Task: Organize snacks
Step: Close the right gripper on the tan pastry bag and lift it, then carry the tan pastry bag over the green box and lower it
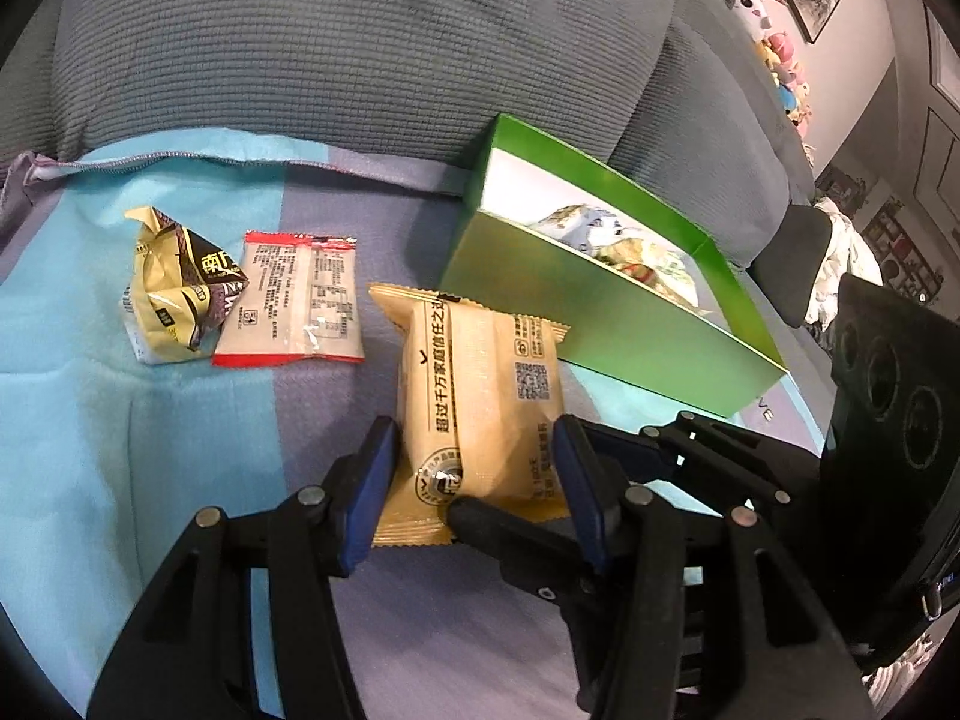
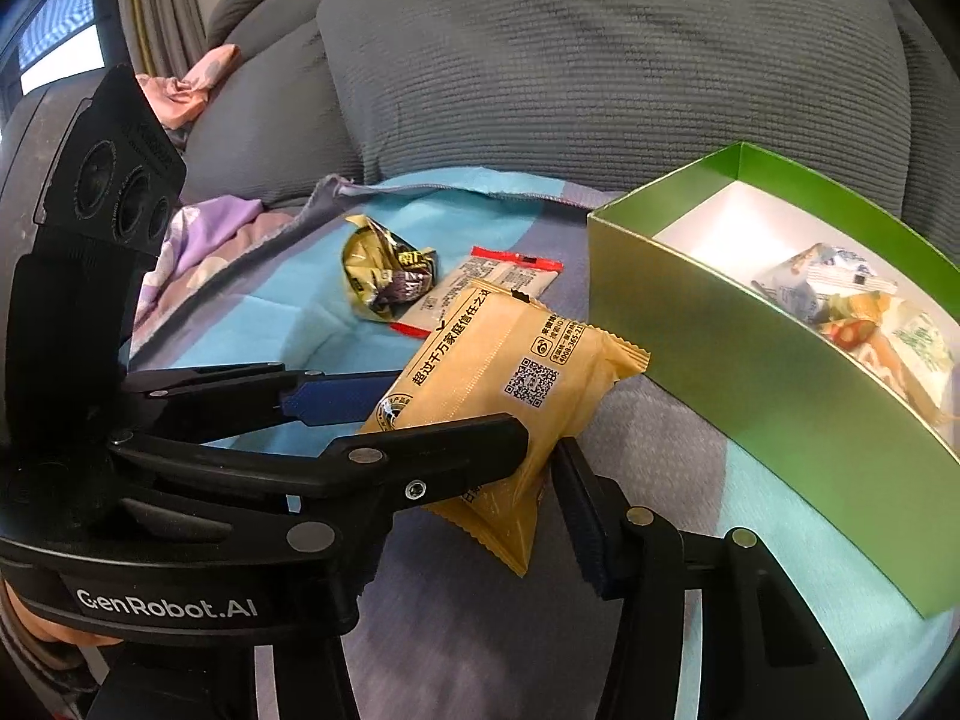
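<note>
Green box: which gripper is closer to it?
Right. The right gripper is next to the green box, on the tan packet. The left gripper holds the same packet, farther from the box.

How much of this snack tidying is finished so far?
Partly. Several wrapped snacks already lie inside the green box. The tan packet is in hand, pinched between both the left claw and the right claw. Still left on the blanket: the crumpled yellow packet and the red-edged packet.
</note>
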`<state>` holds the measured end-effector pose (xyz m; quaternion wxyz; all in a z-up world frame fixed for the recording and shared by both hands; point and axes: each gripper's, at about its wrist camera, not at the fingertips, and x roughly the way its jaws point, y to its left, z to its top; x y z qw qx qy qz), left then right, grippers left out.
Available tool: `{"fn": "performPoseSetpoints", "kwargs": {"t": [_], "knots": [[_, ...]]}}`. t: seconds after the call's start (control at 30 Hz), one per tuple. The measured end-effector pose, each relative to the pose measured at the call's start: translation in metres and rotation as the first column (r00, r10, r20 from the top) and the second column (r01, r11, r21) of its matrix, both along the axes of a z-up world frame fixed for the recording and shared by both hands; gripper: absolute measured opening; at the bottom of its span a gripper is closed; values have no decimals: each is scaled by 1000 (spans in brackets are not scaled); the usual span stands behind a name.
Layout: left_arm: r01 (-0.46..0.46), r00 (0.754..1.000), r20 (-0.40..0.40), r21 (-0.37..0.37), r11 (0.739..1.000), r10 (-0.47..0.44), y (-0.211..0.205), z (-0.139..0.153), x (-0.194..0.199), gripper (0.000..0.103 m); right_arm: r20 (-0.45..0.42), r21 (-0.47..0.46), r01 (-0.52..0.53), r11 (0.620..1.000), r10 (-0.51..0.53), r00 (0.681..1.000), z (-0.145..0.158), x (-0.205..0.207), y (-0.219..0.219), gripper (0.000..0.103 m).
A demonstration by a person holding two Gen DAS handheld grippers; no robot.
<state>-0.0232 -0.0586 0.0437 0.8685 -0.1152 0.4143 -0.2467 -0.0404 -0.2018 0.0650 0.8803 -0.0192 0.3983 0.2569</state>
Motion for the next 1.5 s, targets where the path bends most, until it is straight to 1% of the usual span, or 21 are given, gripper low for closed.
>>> {"fn": "performPoseSetpoints", "kwargs": {"t": [0.3, 0.5, 0.73, 0.93, 1.07, 1.2, 1.33, 1.5], "knots": [[32, 999, 35, 7, 999, -32, -25, 22, -22, 53, 45, 22, 30, 999, -31, 999, 22, -31, -21, 53], [58, 996, 65, 22, 998, -60, -44, 36, -29, 53, 77, 45, 61, 997, -65, 995, 36, -47, -39, 53], [85, 992, 87, 49, 995, -89, -65, 45, -33, 53, 99, 71, 87, 994, -94, 991, 42, -57, -58, 53], [112, 990, 81, 50, 992, -115, -77, 42, -37, 54, 104, 94, 113, 989, -123, 987, 39, -67, -77, 53], [128, 988, 84, 61, 990, -133, -91, 45, -39, 54, 110, 101, 129, 986, -140, 984, 39, -69, -88, 53], [135, 985, 104, 64, 989, -141, -102, 53, -33, 54, 134, 117, 144, 983, -160, 978, 46, -65, -98, 53], [136, 980, 134, 77, 988, -145, -112, 64, -17, 54, 165, 134, 152, 979, -174, 971, 56, -50, -106, 53], [136, 977, 156, 71, 988, -146, -122, 75, 5, 55, 189, 159, 161, 974, -191, 963, 65, -31, -118, 53]]}}
